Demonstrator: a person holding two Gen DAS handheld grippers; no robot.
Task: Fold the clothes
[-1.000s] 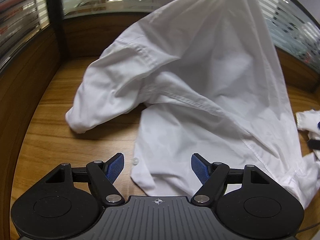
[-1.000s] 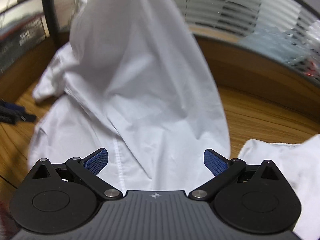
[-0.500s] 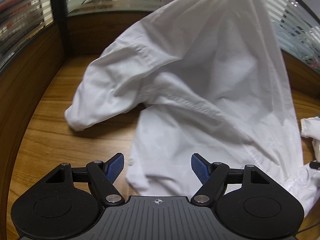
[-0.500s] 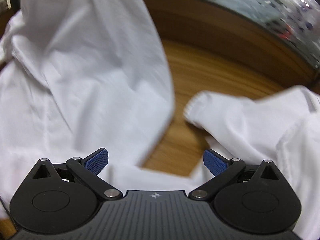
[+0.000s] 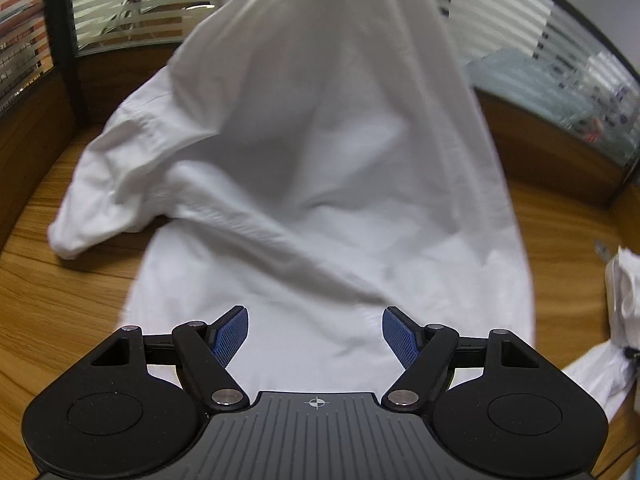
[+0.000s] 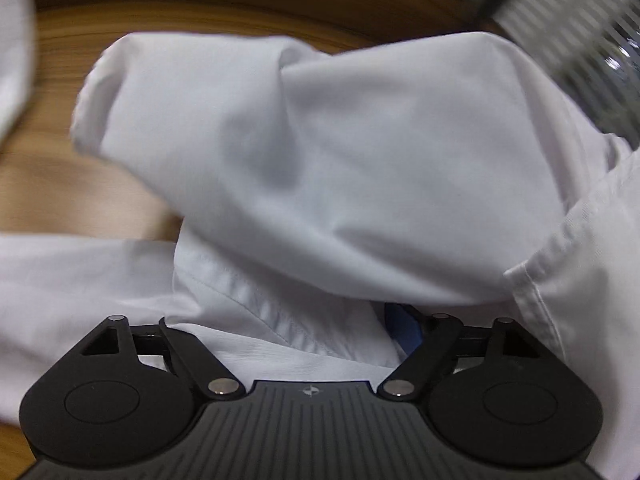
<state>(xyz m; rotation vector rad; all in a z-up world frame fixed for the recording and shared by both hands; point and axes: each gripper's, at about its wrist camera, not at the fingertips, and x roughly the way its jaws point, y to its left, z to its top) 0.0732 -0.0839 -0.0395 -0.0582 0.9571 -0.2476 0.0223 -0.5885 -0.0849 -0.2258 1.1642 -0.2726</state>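
On the left, the left hand-held gripper (image 5: 315, 334) hangs with its two blue-padded fingers (image 5: 231, 335) spread wide and nothing between them, released over the wooden table (image 5: 52, 304). Straight ahead of it a white shirt (image 5: 320, 168) rises from the table surface toward the top of the view, its upper part lifted out of frame while its lower panel lies spread on the wood just in front of the fingers. One sleeve (image 5: 116, 188) of the shirt droops to the left, its cuff end resting on the table. Behind the shirt run dark wood wall panels topped by glass with blinds (image 5: 136, 0). At the far right edge of this view a second bunch of white cloth (image 5: 624, 300) sits on the table; what it belongs to cannot be told.

On the right, the right hand-held gripper (image 6: 312, 332) is pushed into white shirt fabric (image 6: 340, 168) that fills most of its view. A rounded, bulging fold, likely a sleeve, lies across and above the fingers, and a stitched seam band (image 6: 260, 304) runs just above the gripper body. Cloth covers the left finger entirely; only a sliver of the right blue pad (image 6: 404, 328) shows. The linkage arms stand apart, but whether the fingers are pinching the fabric cannot be told. Table wood (image 6: 60, 196) shows at left, blurred.
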